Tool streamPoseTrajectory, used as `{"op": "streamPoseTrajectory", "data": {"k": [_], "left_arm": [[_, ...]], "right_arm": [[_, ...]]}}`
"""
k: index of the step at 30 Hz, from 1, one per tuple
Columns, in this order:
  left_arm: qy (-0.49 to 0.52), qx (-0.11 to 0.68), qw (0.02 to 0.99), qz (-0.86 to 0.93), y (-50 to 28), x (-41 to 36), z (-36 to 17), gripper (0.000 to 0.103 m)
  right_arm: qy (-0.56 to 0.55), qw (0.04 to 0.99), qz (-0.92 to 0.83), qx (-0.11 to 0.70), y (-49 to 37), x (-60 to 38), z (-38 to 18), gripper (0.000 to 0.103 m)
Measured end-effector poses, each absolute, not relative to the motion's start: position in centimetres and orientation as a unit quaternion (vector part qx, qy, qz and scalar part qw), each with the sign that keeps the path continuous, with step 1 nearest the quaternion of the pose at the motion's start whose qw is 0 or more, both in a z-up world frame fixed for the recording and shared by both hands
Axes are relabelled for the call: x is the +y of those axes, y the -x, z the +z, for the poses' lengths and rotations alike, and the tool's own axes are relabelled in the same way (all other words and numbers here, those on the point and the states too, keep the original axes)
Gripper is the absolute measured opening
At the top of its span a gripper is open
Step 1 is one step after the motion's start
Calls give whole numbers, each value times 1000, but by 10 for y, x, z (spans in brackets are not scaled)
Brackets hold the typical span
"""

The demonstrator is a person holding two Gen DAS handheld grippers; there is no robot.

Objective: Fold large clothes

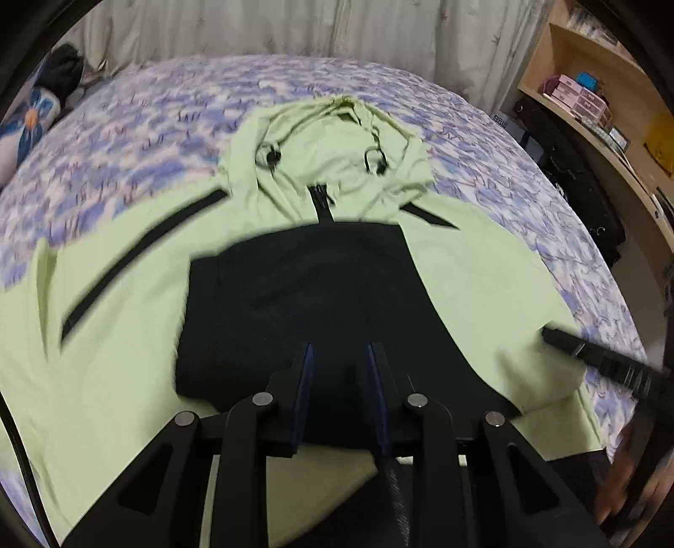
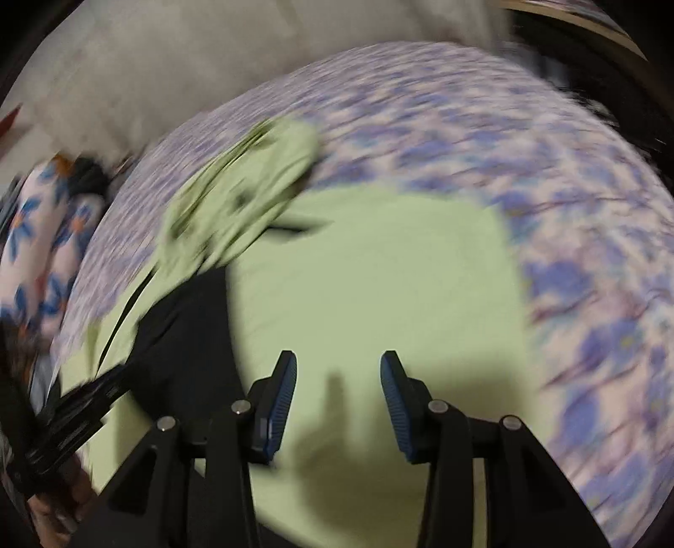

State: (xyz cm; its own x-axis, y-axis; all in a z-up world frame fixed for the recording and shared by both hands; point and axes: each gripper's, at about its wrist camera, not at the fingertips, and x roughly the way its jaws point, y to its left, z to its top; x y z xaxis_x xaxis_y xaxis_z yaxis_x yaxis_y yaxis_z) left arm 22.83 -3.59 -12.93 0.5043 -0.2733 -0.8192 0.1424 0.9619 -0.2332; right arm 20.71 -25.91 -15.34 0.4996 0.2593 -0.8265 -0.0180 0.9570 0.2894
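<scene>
Hooded jacket [image 1: 484, 269], pale green with a black front panel, lies spread flat on a bed [image 1: 139, 114] with a blue floral cover; curtains [image 1: 252, 25] hang behind, wooden shelving [image 1: 589, 71] stands far right. Left gripper [image 1: 340, 358] and right gripper [image 2: 338, 364] hover above the jacket, fingers parted, holding nothing.

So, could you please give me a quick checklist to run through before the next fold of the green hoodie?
1. Left gripper free of cloth: ok, jaws apart with nothing between them, above the black panel.
2. Right gripper free of cloth: ok, jaws open over the green hoodie.
3. Hoodie lying flat on the bed: ok across the body.
4. Hood smoothed: not ok, it lies bunched.
5. Sleeves laid out: cannot tell, they run out of view.
6. Right-wrist view sharp enough to aim by: not ok, heavily blurred.
</scene>
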Motion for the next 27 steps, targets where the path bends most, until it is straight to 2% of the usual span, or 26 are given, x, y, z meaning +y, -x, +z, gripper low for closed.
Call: {"op": "streamPoseTrajectory", "data": {"k": [4,10,15,22,23,25,26,27], "left_arm": [[54,505,856,-94,-224,-41,-151,24],[99,520,845,-69,-230,2,-166,24],[148,521,837,-83,-231,24,-168,24],[114,519,845,-59,-223,13,-160,26],[108,518,847,-53,-221,12,-156,27],[98,513,852,-40,-215,10,-147,42],[95,508,856,-34,-211,10,-141,58],[94,504,858,-31,-209,12,-137,67]], "right_arm": [[-72,854,89,508,-193,-226,-173,41],[-53,863,-14,501,-183,-291,-186,40],[-113,856,-64,500,-170,-365,-188,40],[-191,843,-58,500,-141,-397,-190,42],[-193,844,-59,498,-138,-396,-188,42],[-208,842,-52,495,-132,-394,-183,42],[-216,841,-48,493,-131,-392,-181,42],[-221,842,-47,491,-129,-391,-177,42]]}}
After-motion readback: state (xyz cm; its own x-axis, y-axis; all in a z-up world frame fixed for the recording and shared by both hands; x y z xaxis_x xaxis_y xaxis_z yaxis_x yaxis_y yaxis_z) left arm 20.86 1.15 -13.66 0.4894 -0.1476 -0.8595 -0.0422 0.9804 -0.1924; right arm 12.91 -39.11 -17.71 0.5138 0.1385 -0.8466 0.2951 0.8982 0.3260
